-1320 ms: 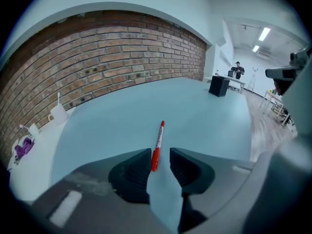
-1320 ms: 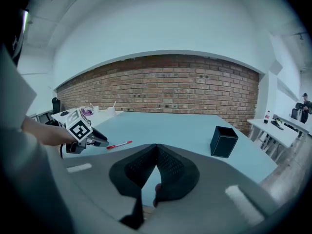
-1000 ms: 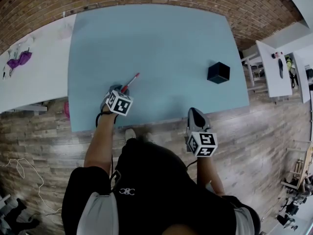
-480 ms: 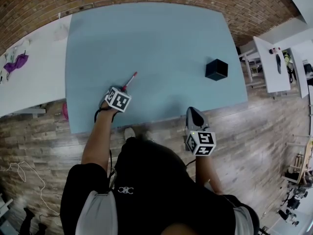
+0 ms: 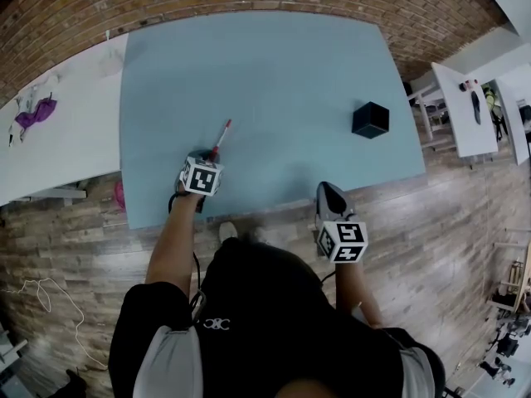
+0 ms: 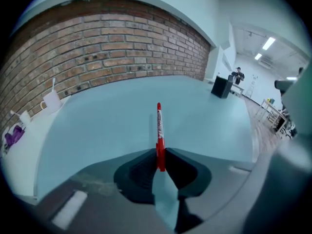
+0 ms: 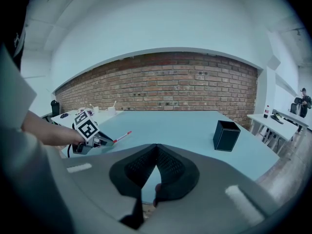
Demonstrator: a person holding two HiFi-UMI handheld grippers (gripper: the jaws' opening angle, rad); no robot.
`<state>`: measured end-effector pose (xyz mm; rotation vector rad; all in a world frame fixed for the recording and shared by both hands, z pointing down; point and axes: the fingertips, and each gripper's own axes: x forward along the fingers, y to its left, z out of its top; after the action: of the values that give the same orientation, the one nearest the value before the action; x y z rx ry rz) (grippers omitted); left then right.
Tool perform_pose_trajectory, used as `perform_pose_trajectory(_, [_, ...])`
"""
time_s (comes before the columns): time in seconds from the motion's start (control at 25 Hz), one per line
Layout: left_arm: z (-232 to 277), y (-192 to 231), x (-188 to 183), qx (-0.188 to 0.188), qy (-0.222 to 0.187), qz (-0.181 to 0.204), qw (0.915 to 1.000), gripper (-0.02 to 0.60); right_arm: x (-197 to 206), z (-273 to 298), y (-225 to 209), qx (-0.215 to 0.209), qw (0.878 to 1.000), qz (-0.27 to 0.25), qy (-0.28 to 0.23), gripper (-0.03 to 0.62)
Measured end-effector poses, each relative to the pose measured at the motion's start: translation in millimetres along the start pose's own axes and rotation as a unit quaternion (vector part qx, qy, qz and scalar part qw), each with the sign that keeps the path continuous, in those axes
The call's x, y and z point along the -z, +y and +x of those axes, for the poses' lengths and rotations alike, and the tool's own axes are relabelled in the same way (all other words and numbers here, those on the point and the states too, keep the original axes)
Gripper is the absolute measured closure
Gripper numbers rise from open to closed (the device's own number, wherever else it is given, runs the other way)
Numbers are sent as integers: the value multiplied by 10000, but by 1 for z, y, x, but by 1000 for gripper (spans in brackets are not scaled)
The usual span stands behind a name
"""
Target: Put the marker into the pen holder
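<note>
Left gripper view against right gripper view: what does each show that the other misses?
Left only: the left claw, its jaws having just been closing, pinching the red marker by its end. Right only: the right claw shut and empty, and the left claw's marker cube from outside. Both: the marker, the blue table, the black pen holder, the brick wall.

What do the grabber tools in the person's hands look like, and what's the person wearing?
The left tool and right tool are grey, with black ribbed pads inside pointed jaws. Each carries a white cube with black square markers. The person wears a black top with pale grey sleeves.
</note>
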<state>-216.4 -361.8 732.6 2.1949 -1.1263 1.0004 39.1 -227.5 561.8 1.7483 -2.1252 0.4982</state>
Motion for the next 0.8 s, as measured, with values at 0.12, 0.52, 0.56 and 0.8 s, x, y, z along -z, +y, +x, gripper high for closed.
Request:
perform_pose_trajectory(0.12, [-30,6,-26,-162,-618,-208,9977,515,-5,1,2,-52,10000,2,-82,589])
perform_pose_trajectory(0.52, [-146,34,-103,-717,-2329,-991,9648,514,-37,23,18,-366,9983,-101,-452,588])
perform_pose_trajectory(0.56, [-155,35,-106,-767,-2403,-976,9627,514,-41,25,22,-414,9978,-121,-496,589])
perform_pose_trajectory(0.8, [-199,32,-115,-1150,-2818,-534,9511,514,-58,37,44,-703,9947,-285,-692,589])
